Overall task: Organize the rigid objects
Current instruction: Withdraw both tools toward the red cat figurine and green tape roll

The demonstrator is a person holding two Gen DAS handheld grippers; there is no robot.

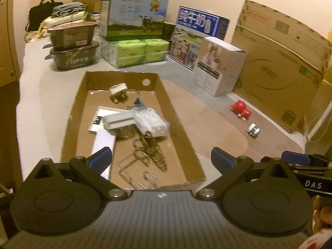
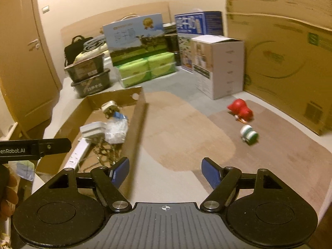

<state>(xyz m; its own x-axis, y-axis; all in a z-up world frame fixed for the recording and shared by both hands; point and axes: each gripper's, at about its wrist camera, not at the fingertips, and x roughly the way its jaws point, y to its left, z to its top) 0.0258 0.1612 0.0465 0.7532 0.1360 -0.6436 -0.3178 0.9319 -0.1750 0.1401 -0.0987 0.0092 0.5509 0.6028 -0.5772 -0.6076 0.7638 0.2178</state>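
Nearest in the left wrist view, the left gripper (image 1: 161, 159) hangs with its blue fingers spread wide and holding nothing, above the near end of the cardboard tray (image 1: 179, 133). Between the fingers, toward 12 o'clock, lie a wire whisk (image 1: 154, 154), a bagged white item (image 1: 151, 122) and, farther on, a white plug (image 1: 118, 92). The right gripper (image 2: 165, 171) is likewise spread and unladen over the mat (image 2: 186, 137). At its 1 o'clock, well apart from the fingers, sit a green-and-white toy (image 2: 249, 134) and behind it a red toy (image 2: 240, 109).
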